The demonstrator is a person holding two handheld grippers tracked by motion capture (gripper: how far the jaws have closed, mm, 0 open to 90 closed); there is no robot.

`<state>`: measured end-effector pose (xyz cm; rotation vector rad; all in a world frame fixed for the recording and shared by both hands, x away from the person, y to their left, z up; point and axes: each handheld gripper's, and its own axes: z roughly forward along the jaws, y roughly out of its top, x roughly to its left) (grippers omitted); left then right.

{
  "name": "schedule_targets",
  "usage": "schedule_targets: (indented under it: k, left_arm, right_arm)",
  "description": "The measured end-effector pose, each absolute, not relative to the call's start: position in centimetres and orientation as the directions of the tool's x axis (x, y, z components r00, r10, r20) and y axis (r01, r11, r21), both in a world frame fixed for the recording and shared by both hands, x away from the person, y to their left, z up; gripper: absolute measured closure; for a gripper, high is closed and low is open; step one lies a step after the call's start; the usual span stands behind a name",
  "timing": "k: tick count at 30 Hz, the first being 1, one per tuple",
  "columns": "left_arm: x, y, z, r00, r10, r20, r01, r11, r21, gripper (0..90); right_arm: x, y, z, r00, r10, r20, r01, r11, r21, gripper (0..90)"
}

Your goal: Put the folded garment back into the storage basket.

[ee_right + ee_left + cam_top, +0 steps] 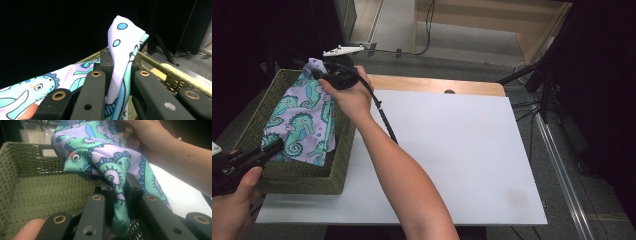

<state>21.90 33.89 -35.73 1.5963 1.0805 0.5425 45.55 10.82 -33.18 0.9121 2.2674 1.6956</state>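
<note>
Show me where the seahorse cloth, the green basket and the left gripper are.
seahorse cloth (302,125), high view, middle of the printed fabric.
green basket (307,182), high view, its near woven wall.
left gripper (119,192), left gripper view, between the fingers pinching the cloth.

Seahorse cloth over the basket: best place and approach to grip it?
By opposite corners, as now: the left tongs pinch the near bunched corner, the right tongs the far one. The seahorse cloth is limp, so come in level along each edge over the basket rim; two spread grips keep it stretched flat.
</note>
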Motion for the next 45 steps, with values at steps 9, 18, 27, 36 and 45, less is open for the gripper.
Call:
schedule_targets:
  k: [9,18,27,36,45]
  left_arm:
    - [23.6,35.0,-38.2,0.447,0.864,-0.232,0.408,0.034,0.912,78.4]
    - [23.8,35.2,-39.2,0.449,0.864,-0.228,0.431,0.015,0.902,78.3]
    - [24.9,34.9,-40.4,0.371,0.915,-0.157,0.486,-0.047,0.873,68.5]
    - [23.8,34.7,-40.7,0.407,0.908,-0.095,0.471,-0.120,0.874,28.5]
    - [23.9,33.6,-40.6,0.446,0.888,-0.111,0.462,-0.122,0.879,19.9]
  right_arm:
    - [47.1,11.4,-35.4,-0.785,0.574,0.235,0.393,0.168,0.904,81.3]
    - [47.5,12.3,-37.3,-0.784,0.578,0.226,0.403,0.198,0.894,81.2]
    - [48.6,11.4,-39.0,-0.755,0.610,0.239,0.426,0.180,0.886,65.1]
    - [49.8,6.5,-39.8,-0.643,0.707,0.295,0.518,0.117,0.847,12.6]
    - [48.4,4.0,-40.7,-0.677,0.680,0.281,0.490,0.132,0.862,0.0]
